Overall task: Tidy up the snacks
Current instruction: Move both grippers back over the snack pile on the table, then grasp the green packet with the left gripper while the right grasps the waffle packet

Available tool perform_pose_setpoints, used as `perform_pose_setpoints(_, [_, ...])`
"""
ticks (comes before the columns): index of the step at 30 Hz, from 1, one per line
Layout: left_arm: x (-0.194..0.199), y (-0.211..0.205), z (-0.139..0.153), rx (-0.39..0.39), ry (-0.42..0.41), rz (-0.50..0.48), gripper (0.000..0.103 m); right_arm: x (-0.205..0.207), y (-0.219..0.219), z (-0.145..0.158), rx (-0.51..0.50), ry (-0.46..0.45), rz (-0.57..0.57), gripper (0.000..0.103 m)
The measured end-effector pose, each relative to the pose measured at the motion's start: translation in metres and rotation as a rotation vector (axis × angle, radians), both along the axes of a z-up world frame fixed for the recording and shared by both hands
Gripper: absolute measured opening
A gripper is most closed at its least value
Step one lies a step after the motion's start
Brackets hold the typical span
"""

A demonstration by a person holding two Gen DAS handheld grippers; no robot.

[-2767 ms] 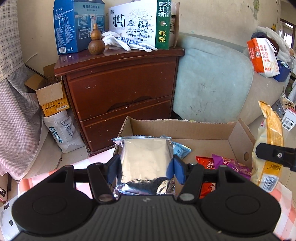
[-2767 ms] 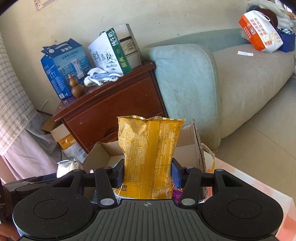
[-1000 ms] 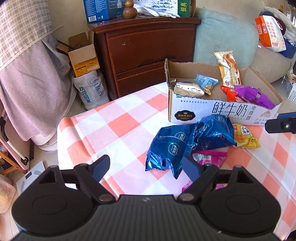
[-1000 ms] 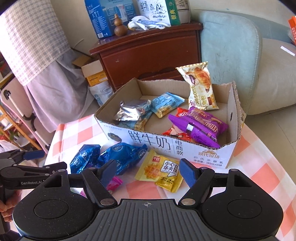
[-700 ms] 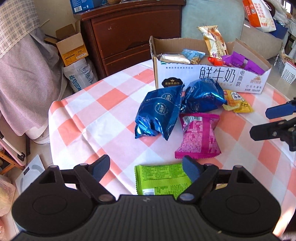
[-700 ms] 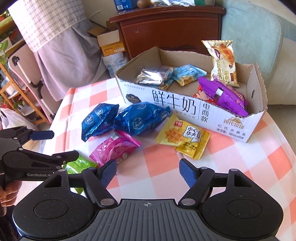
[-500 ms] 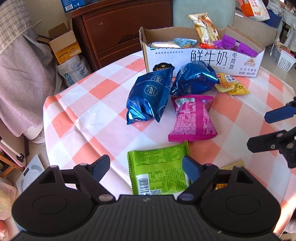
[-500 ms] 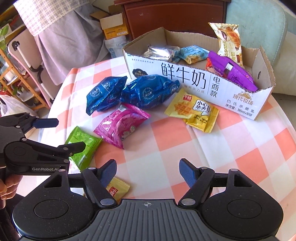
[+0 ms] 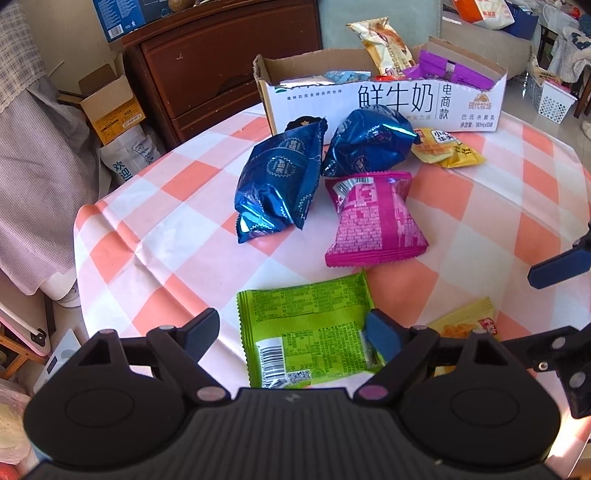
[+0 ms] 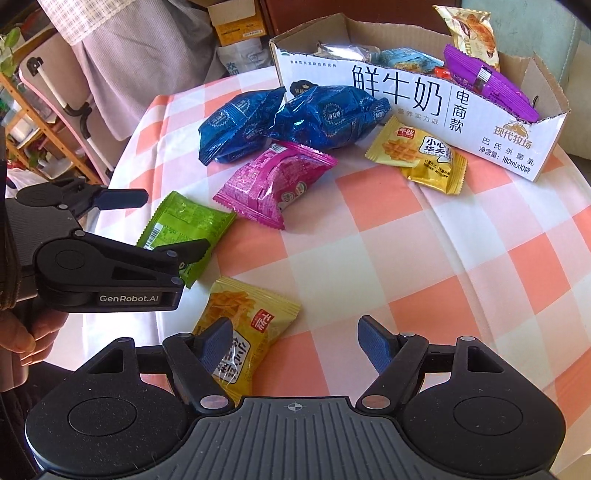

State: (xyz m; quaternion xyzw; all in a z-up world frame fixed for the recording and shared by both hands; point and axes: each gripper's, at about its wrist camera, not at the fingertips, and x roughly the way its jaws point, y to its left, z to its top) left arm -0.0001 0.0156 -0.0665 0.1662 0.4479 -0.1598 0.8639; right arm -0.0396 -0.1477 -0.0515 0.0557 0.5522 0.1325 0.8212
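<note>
A cardboard milk box point(image 9: 388, 98) point(image 10: 424, 107) at the table's far side holds several snack packs. Loose on the checked cloth lie two blue bags point(image 9: 280, 181) point(image 10: 325, 114), a pink pack point(image 9: 376, 218) point(image 10: 275, 181), a green pack point(image 9: 310, 325) point(image 10: 181, 225) and two yellow packs point(image 9: 445, 147) point(image 10: 240, 332). My left gripper point(image 9: 293, 330) is open and empty, its jaws on either side of the green pack, just above it. My right gripper point(image 10: 295, 341) is open and empty, its left finger over the near yellow pack.
A brown dresser point(image 9: 221, 62) stands behind the table, with a sofa point(image 9: 380, 22) to its right. Cardboard boxes and bags point(image 9: 110, 107) sit on the floor at left. A wooden shelf point(image 10: 40, 122) stands beyond the table's left edge.
Both grippers let go of their packs into the box, then pulled back and down toward the table's near side. The left one now sits lower over the green pack.
</note>
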Motion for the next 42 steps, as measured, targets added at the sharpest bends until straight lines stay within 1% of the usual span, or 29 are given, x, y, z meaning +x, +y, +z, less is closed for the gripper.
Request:
perform_pose_setpoints(3, [-0.001, 0.006, -0.001, 0.007, -0.009, 0.005, 0.087, -0.005, 0.011, -0.004, 0.005, 0.017, 0.005, 0.076])
perform_pose_setpoints(11, [-0.006, 0.018, -0.002, -0.002, -0.014, -0.010, 0.088, -0.008, 0.039, -0.010, -0.014, 0.016, 0.020, 0.076])
perform_pose_setpoints(16, [-0.007, 0.016, -0.002, -0.002, -0.017, -0.028, 0.088, -0.009, 0.049, -0.013, -0.080, -0.023, 0.030, 0.075])
perform_pose_setpoints(19, [-0.006, 0.017, -0.003, -0.006, -0.013, -0.027, 0.088, -0.009, 0.046, -0.012, -0.076, -0.037, 0.027, 0.069])
perform_pose_setpoints(23, [-0.006, 0.017, -0.003, -0.002, -0.017, -0.024, 0.089, -0.005, 0.033, -0.007, -0.058, -0.050, 0.007, 0.054])
perform_pose_setpoints(24, [-0.006, 0.017, -0.002, -0.003, -0.019, -0.024, 0.088, -0.004, 0.029, -0.006, -0.059, -0.054, -0.004, 0.052])
perform_pose_setpoints(26, [-0.006, 0.017, -0.002, -0.003, -0.021, -0.022, 0.085, 0.000, 0.018, -0.003, -0.068, -0.067, -0.046, 0.052])
perform_pose_setpoints(28, [-0.004, 0.018, -0.001, 0.001, -0.026, -0.008, 0.084, 0.003, 0.007, -0.002, -0.073, -0.073, -0.095, 0.053])
perform_pose_setpoints(29, [-0.004, 0.019, 0.000, 0.002, -0.029, 0.002, 0.084, 0.005, 0.002, -0.001, -0.053, -0.063, -0.122, 0.056])
perform_pose_setpoints(30, [-0.003, 0.020, 0.000, 0.001, -0.028, 0.011, 0.084, 0.005, -0.001, -0.001, -0.033, -0.054, -0.136, 0.056])
perform_pose_setpoints(31, [-0.002, 0.021, 0.000, -0.003, -0.026, 0.017, 0.084, 0.005, -0.003, -0.001, -0.013, -0.041, -0.143, 0.057])
perform_pose_setpoints(33, [-0.002, 0.022, 0.000, -0.012, -0.016, 0.018, 0.083, 0.004, 0.000, -0.001, -0.001, -0.017, -0.139, 0.062])
perform_pose_setpoints(35, [-0.003, 0.020, -0.001, -0.005, -0.019, -0.002, 0.083, 0.003, 0.006, -0.002, 0.002, 0.007, -0.127, 0.063])
perform_pose_setpoints(37, [-0.004, 0.018, -0.001, 0.006, -0.025, -0.019, 0.084, 0.003, 0.009, -0.003, 0.021, 0.038, -0.140, 0.063])
perform_pose_setpoints(42, [-0.004, 0.017, -0.002, 0.015, -0.026, -0.037, 0.086, 0.010, 0.004, -0.010, 0.082, 0.105, -0.235, 0.065])
